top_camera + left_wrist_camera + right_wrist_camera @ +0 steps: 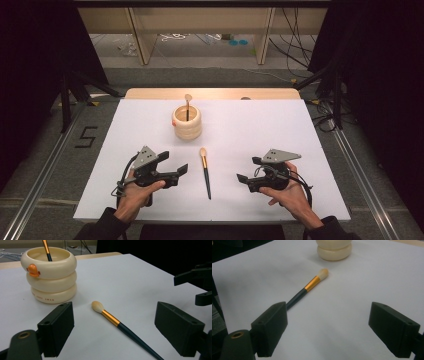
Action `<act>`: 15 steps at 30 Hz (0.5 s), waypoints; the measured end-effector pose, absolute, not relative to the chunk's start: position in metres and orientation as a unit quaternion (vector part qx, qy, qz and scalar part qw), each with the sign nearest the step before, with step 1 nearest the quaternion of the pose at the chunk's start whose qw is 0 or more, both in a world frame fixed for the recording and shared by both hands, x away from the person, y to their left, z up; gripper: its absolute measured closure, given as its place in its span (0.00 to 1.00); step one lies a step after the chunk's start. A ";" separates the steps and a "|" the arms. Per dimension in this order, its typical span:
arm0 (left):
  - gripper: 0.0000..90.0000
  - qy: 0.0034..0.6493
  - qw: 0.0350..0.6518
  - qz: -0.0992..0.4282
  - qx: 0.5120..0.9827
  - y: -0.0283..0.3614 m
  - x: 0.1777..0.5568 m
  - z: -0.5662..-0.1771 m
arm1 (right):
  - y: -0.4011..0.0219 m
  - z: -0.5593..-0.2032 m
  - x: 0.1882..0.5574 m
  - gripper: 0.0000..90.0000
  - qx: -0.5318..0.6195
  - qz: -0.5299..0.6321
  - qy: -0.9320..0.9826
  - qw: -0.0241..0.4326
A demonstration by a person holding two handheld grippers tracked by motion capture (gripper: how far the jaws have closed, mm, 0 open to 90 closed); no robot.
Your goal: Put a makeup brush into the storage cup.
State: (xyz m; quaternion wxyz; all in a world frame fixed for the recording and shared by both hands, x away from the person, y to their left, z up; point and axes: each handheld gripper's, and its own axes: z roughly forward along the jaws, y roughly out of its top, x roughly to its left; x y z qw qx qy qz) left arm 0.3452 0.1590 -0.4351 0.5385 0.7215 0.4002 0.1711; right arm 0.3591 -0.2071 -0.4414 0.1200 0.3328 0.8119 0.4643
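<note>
Here, brush (205,171) mid-sheet, open tools (176,171) flanking

A white sheet (280,135) covers the table, filling the centre of the high view; a strip of bare pale wooden tabletop (215,93) shows along its upper edge. Just above the middle of the frame a cream holder (187,122) of three stacked rings stands upright on the sheet, an orange mark on its upper ring. Below it, near the centre, a makeup brush (205,171) lies flat on the sheet, apart from the holder, its pale bristle head toward the holder, a gold band behind the head and its dark handle running toward the lower edge of the frame.
</note>
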 end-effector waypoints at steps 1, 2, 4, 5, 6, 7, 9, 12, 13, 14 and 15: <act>0.17 0.405 0.539 0.167 0.719 0.158 0.343 -0.435 | -0.207 -0.441 0.359 0.18 0.333 0.464 0.812 0.120; 0.18 0.405 0.538 0.170 0.720 0.158 0.342 -0.435 | -0.207 -0.441 0.359 0.18 0.332 0.465 0.811 0.124; 0.18 0.405 0.539 0.169 0.719 0.158 0.340 -0.435 | -0.207 -0.441 0.358 0.18 0.333 0.466 0.810 0.125; 0.18 0.406 0.539 0.170 0.719 0.157 0.338 -0.435 | -0.207 -0.441 0.358 0.18 0.333 0.466 0.811 0.124; 0.18 0.398 0.538 0.172 0.723 0.158 0.336 -0.436 | -0.207 -0.441 0.358 0.18 0.332 0.466 0.811 0.124; 0.17 0.393 0.536 0.175 0.726 0.158 0.335 -0.436 | -0.207 -0.441 0.358 0.18 0.332 0.466 0.811 0.124; 0.18 0.393 0.537 0.175 0.726 0.158 0.331 -0.436 | -0.207 -0.441 0.357 0.18 0.333 0.466 0.810 0.124; 0.18 0.392 0.535 0.175 0.728 0.159 0.327 -0.437 | -0.205 -0.441 0.357 0.18 0.331 0.464 0.812 0.128; 0.18 0.385 0.533 0.177 0.732 0.160 0.327 -0.438 | -0.205 -0.440 0.357 0.18 0.328 0.458 0.817 0.123; 0.18 0.388 0.533 0.176 0.731 0.160 0.326 -0.438 | -0.204 -0.441 0.358 0.18 0.328 0.461 0.816 0.122; 0.18 0.390 0.531 0.177 0.731 0.161 0.325 -0.439 | -0.203 -0.441 0.358 0.18 0.327 0.461 0.816 0.122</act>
